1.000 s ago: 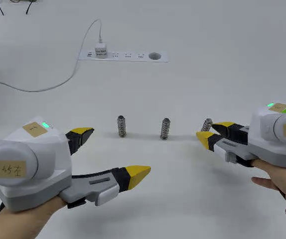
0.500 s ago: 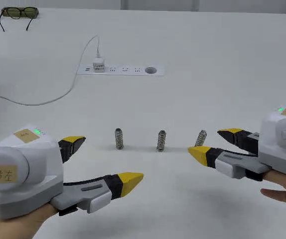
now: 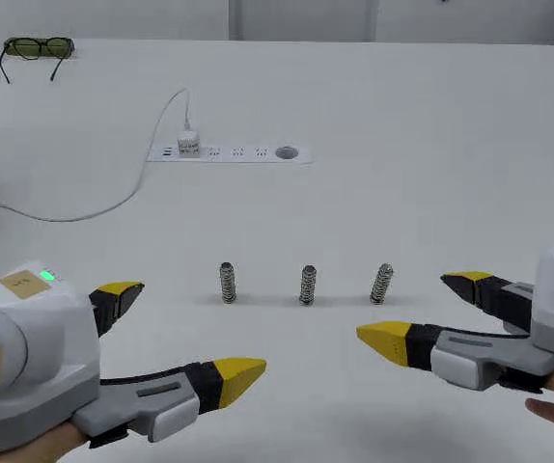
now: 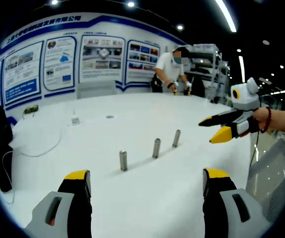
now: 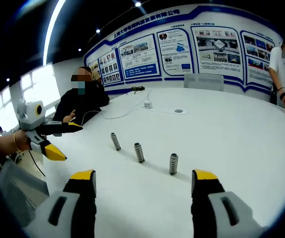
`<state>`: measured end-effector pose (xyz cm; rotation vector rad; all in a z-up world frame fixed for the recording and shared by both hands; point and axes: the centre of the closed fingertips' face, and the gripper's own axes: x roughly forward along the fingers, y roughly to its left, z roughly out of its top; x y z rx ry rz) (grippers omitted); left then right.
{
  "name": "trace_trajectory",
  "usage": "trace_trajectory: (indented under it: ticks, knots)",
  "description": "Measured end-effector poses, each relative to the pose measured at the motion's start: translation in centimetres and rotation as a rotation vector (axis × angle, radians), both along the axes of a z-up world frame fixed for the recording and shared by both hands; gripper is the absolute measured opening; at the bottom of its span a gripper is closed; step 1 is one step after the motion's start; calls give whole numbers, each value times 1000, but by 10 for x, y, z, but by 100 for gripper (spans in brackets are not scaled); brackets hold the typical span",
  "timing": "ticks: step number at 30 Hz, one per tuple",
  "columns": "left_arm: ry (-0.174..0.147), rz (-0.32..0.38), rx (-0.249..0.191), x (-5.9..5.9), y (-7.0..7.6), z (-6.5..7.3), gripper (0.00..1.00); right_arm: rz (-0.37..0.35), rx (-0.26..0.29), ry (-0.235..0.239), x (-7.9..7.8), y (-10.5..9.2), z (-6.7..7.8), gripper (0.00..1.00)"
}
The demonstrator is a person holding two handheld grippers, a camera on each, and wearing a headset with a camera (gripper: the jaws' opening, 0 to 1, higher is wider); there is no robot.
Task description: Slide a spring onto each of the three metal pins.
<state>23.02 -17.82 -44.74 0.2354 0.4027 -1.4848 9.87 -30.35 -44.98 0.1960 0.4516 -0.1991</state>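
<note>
Springs stand in a row of three on the table (image 3: 431, 145): left spring (image 3: 227, 283) and middle spring (image 3: 308, 285) upright, right spring (image 3: 381, 283) leaning slightly. We find the left gripper (image 3: 188, 328) near left and the right gripper (image 3: 410, 306) near right, both with jaws spread wide, holding nothing, apart from the row. We note a power strip (image 3: 229, 153) and glasses (image 3: 38, 45) on the far side.
</note>
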Motion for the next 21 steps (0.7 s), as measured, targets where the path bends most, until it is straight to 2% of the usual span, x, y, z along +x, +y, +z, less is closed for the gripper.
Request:
trace_trajectory:
  ticks: [3,6,10,12,21]
  knots:
    - [-12,14,5,2,5,1,94,-1,-2,-5,-5,3,0,83]
    - [-1,23,-4,2,8,3,95,-2,2,-13,-7,7,2,86]
    - [-8,32,-9,2,11,6,97,17,-31,30,-13,11,-3,87]
    - [-13,39,-10,2,12,7,100,23,-30,31,-15,13,-4,87]
    - [-14,42,-3,0,15,7,100,9,-26,14,-20,13,-1,92]
